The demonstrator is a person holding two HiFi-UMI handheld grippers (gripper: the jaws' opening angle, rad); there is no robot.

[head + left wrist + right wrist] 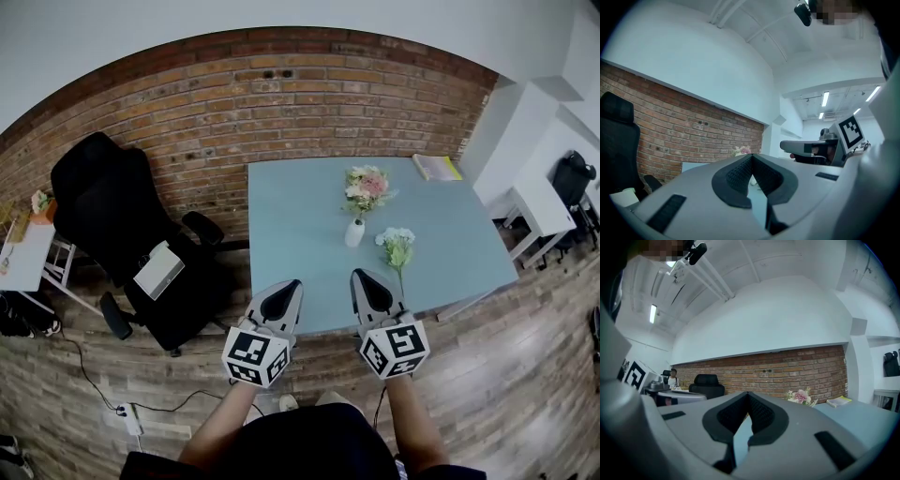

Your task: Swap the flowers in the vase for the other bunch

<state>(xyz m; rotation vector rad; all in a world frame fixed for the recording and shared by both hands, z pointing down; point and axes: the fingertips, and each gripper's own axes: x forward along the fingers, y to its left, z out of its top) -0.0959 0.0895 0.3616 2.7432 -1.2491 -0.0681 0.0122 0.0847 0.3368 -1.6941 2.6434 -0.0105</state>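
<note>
Left hand-held gripper, right hand-held gripper: jaws together, empty. Grip flowers by stems just above vase. Probably light, soft, crushable.

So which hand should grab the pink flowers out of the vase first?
Right, probably. The right tool sits almost straight in front of the vase; the left tool is off to the side.
</note>
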